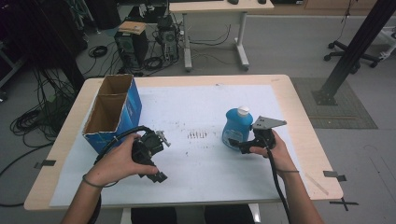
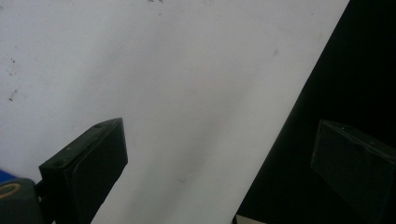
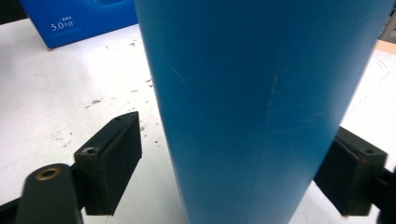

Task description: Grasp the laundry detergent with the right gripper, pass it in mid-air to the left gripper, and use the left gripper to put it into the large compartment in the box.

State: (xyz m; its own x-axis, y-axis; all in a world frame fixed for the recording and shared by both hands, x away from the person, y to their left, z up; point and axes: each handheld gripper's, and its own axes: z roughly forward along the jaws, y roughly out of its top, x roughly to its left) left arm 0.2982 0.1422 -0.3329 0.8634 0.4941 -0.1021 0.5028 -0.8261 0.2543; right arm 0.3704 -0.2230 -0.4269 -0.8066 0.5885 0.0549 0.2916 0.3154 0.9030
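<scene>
A blue bottle (image 1: pixel 235 128) with a white cap (image 1: pixel 243 111) stands upright on the white sheet (image 1: pixel 196 102), right of the middle. My right gripper (image 1: pixel 236 145) reaches it from the right, level with its lower body. In the right gripper view the bottle (image 3: pixel 261 93) stands between the jaws; the left pad (image 3: pixel 116 163) is a small gap away from it and the right pad (image 3: pixel 348 179) sits at its edge. My left gripper (image 1: pixel 158 175) is held low over the sheet near the front, and its jaws stand wide apart with nothing between them (image 2: pixel 224 172).
An open-topped blue cardboard box (image 1: pixel 116 112) with two compartments stands at the sheet's left back, also seen as the blue box (image 3: pixel 79 21). Small dark specks (image 1: pixel 196 135) mark the sheet's middle. On the floor beyond the table stand computer towers (image 1: pixel 133 46), cables and a desk (image 1: pixel 215 28).
</scene>
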